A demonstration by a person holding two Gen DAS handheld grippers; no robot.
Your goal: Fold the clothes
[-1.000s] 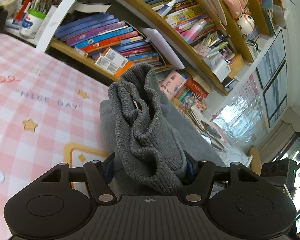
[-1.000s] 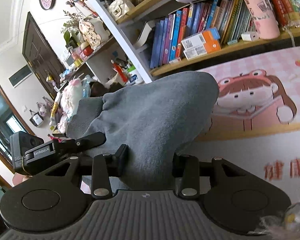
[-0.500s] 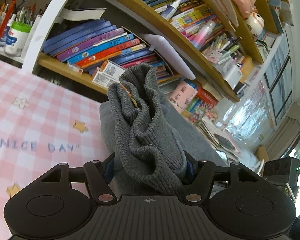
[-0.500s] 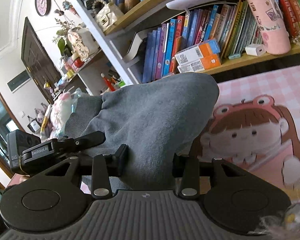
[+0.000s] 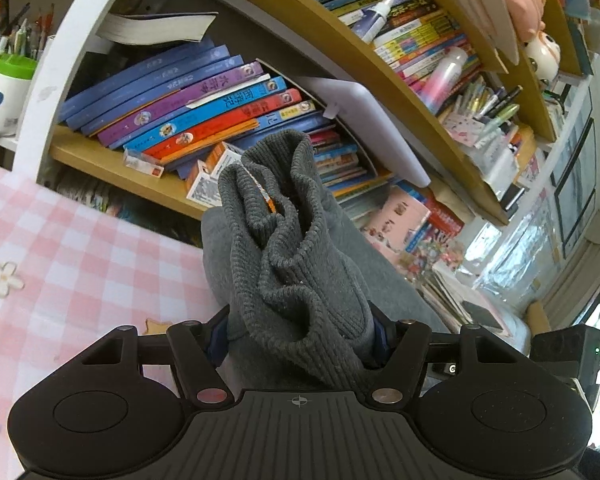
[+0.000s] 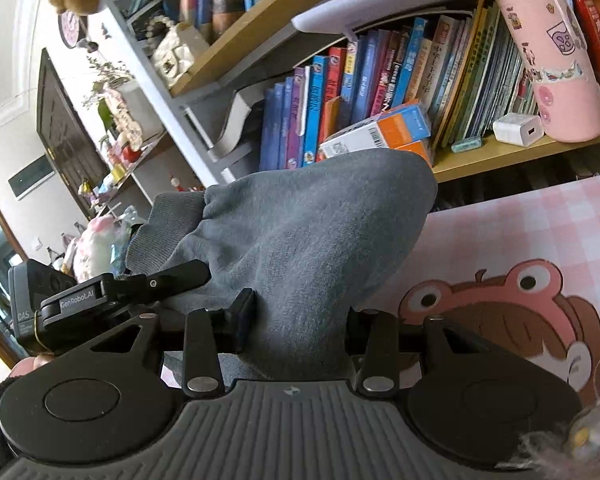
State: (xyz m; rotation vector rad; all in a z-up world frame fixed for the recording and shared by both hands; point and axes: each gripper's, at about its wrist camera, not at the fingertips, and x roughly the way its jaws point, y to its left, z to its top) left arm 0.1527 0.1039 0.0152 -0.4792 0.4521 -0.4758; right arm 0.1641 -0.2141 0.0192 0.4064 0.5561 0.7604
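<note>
up front, the grey garment bunches between the fingers of the left gripper, its ribbed cuff standing up ahead of the jaws, which are clamped on it. its smooth fleece side is likewise pinched in the right gripper. beneath lies a pink checked tablecloth; behind, a bookshelf of leaning books.
</note>
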